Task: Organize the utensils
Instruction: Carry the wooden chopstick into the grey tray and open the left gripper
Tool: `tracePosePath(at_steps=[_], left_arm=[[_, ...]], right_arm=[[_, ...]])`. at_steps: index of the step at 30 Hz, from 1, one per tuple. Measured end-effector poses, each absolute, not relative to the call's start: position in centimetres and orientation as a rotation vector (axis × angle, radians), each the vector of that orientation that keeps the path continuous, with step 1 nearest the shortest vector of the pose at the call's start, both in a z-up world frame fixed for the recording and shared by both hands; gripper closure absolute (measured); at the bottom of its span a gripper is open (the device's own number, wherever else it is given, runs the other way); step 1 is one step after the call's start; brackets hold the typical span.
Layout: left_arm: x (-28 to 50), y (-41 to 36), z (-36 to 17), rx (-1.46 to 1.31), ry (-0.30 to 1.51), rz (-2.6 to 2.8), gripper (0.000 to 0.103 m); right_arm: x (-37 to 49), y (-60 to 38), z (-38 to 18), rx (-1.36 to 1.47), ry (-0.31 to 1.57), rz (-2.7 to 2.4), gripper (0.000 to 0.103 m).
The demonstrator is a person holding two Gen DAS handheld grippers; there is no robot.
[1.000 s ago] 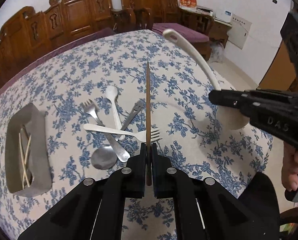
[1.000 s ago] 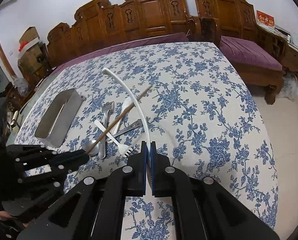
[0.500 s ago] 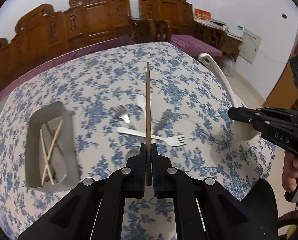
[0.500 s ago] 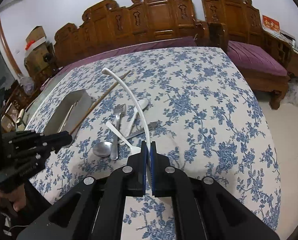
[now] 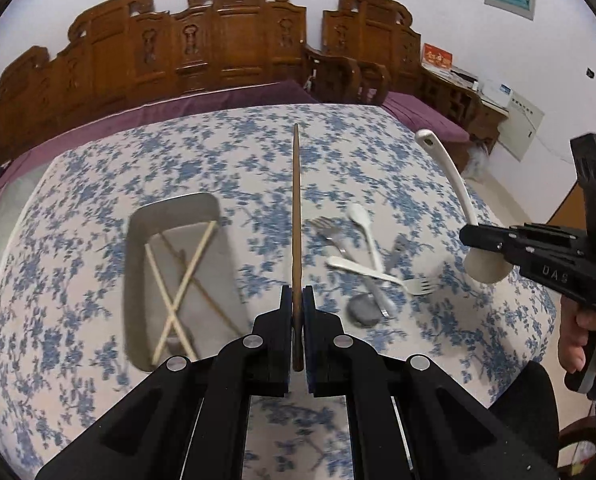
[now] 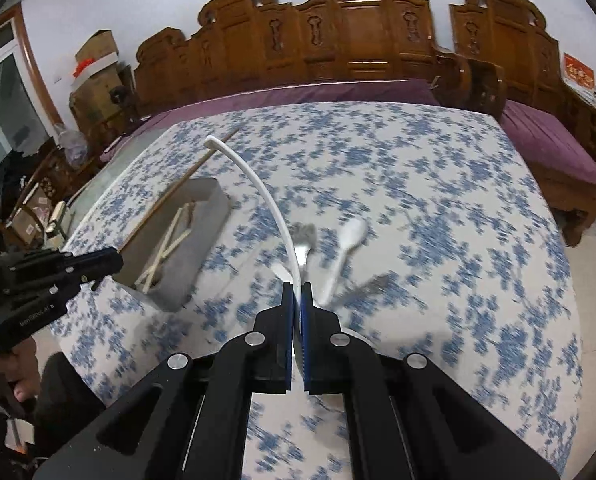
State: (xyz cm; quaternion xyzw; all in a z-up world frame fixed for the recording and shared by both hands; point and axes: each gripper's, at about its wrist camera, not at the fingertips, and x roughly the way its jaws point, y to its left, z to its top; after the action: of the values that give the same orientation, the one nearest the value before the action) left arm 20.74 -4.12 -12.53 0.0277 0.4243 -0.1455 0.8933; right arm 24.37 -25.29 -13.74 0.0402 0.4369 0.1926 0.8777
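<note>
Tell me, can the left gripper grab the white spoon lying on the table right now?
Probably not yet. The left gripper is shut on a brown chopstick, so its jaws have no room. The white spoon lies uncovered on the tablecloth beside the forks, so the way looks free once the chopstick is dropped.

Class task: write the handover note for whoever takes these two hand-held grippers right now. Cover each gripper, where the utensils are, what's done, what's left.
Left hand-held gripper: shut on a brown chopstick.
Right hand-held gripper: shut on a white ladle.
Metal tray: holds several chopsticks.
Loose on the floral tablecloth: metal forks, white spoon, white fork, metal spoon.
Left: place both held items, then sort the pile.
</note>
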Motion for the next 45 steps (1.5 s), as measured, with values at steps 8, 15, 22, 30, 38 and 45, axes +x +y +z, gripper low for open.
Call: tracePosePath(at_steps=[8, 15, 22, 30, 38, 45], left_arm=[[22.0, 0.1, -12.6, 0.050, 0.903, -0.266, 0.099], [23.2, 2.5, -13.5, 0.040, 0.932, -0.229, 0.099], [24.6, 4.2, -15.5, 0.018, 0.976, -0.205, 0.099], [25.3, 5.5, -17.7, 0.024, 1.039, -0.200, 0.099], [26.7, 6.2, -18.8, 0.007, 1.076, -0.201, 0.099], [26.9, 6.3, -19.4, -0.002, 1.087, -0.225, 0.099]], right_arm=[[26.3, -21.1, -12.8, 0.106, 0.925, 0.452, 0.099], [27.7, -19.0, -12.4, 0.116, 0.946, 0.480, 0.099], [28.8, -16.9, -12.7, 0.112, 0.970, 0.508, 0.099], [29.2, -13.6, -13.3, 0.093, 0.993, 0.551, 0.099], [29.7, -10.8, -14.4, 0.078, 1.024, 0.580, 0.099], [30.3, -8.8, -15.2, 0.082, 1.044, 0.595, 0.099]])
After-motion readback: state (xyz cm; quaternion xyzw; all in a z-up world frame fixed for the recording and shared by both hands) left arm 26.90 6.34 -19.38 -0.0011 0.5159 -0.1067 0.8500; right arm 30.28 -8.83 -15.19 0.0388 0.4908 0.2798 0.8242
